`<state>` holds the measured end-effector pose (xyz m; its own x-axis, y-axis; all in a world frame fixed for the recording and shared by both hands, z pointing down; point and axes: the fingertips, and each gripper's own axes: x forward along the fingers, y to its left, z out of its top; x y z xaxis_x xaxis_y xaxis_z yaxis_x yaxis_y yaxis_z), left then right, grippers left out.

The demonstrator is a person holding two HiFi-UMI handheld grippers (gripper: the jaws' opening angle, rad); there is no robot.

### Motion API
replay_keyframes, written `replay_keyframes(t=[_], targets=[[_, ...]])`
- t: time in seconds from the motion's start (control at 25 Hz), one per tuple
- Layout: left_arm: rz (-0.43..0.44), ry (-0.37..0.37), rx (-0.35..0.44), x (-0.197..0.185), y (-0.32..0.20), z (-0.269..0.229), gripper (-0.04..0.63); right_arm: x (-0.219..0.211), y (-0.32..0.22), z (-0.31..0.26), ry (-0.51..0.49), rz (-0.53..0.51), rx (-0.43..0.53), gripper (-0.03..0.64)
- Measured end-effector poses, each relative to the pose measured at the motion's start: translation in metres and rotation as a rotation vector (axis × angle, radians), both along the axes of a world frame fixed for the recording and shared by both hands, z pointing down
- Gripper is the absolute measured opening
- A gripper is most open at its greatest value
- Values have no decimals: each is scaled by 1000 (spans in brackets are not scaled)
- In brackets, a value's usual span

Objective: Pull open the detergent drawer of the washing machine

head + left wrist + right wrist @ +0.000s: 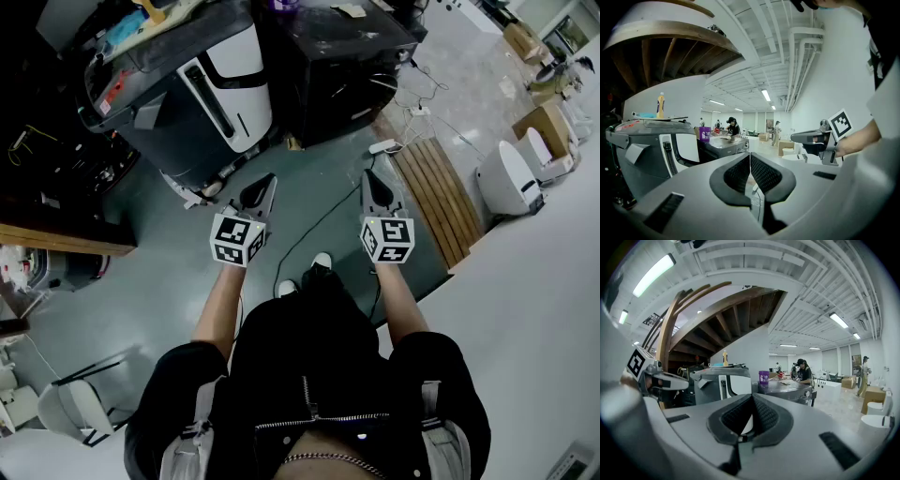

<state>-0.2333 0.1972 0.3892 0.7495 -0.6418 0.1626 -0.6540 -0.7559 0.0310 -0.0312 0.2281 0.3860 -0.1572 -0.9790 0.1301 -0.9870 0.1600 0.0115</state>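
The washing machine [187, 84] is a grey box with a white front panel and a dark vertical handle; it stands on the floor ahead and to the left. It also shows in the left gripper view [651, 145] and the right gripper view [722, 380]. I cannot make out its detergent drawer. My left gripper [260, 190] [750, 157] is shut with nothing between its pads, held level well short of the machine. My right gripper [375, 186] [752, 399] hangs beside it, also shut and empty. Neither touches anything.
A second dark machine [342, 66] with a purple cup [763, 377] on top stands right of the washer. A wooden slat pallet [439, 202] and white toilets [511, 178] lie to the right. A cable [309, 225] crosses the floor. People [802, 371] work far behind.
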Motion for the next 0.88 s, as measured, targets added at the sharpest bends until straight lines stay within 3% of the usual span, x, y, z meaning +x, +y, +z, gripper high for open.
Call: replay_keyframes(t=[0.32, 0.52, 0.88], targets=[[5, -9, -11, -9, 6, 6, 21, -24, 6, 16, -103, -101, -58, 8], [9, -10, -7, -13, 0, 4, 21, -31, 4, 12, -54, -92, -47, 8], [41, -20, -27, 1, -21, 13, 21, -14, -14, 26, -98, -49, -83, 8]])
